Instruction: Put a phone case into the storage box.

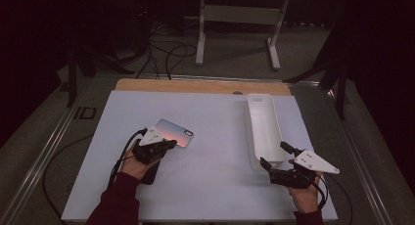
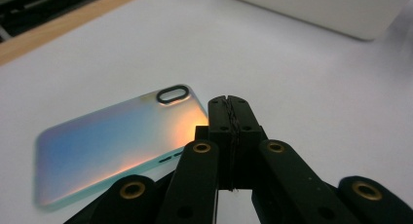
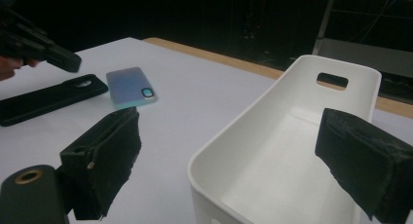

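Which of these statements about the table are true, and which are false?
1. The white bin is empty. True.
2. The left gripper is wide open. False: its jaws are shut together, with nothing between them.
3. The iridescent phone case lies flat on the table. True.
4. The right gripper holds the black phone case. False: it is open near the bin's near end, and that case lies on the table.
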Available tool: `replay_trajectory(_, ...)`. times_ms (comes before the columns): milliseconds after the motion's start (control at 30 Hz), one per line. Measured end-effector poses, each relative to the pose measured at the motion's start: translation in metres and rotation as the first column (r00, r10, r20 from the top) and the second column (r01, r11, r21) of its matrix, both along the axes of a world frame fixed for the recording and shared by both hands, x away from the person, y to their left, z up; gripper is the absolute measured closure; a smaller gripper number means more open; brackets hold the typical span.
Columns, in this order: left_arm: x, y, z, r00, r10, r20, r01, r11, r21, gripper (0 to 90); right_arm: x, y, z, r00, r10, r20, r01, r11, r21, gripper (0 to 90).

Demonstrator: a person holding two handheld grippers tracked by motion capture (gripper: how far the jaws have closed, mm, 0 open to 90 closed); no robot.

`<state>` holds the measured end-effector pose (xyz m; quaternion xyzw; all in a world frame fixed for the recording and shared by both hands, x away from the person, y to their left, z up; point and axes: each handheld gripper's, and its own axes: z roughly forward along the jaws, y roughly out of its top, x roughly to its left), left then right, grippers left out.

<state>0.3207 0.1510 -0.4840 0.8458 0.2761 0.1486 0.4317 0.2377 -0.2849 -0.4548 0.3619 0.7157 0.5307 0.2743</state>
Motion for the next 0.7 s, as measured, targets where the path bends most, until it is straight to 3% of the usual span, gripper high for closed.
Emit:
replay_trajectory(400, 0.017, -0.028, -0.021, 0.9977, -0.026, -0.062, 0.033, 0.9942, 0.103, 90.0, 0.0, 0.0, 0.0, 1.0, -0.001, 0.0, 0.001, 1.0, 0.0, 8.9)
replay_trajectory(700, 0.026, -0.045, -0.034, 0.9935, -0.055, -0.099, 0.074, 0.9767, 0.201, 90.0, 0.0, 0.0, 0.001, 1.0, -0.002, 0.001, 0.002, 1.0, 0.001, 9.0)
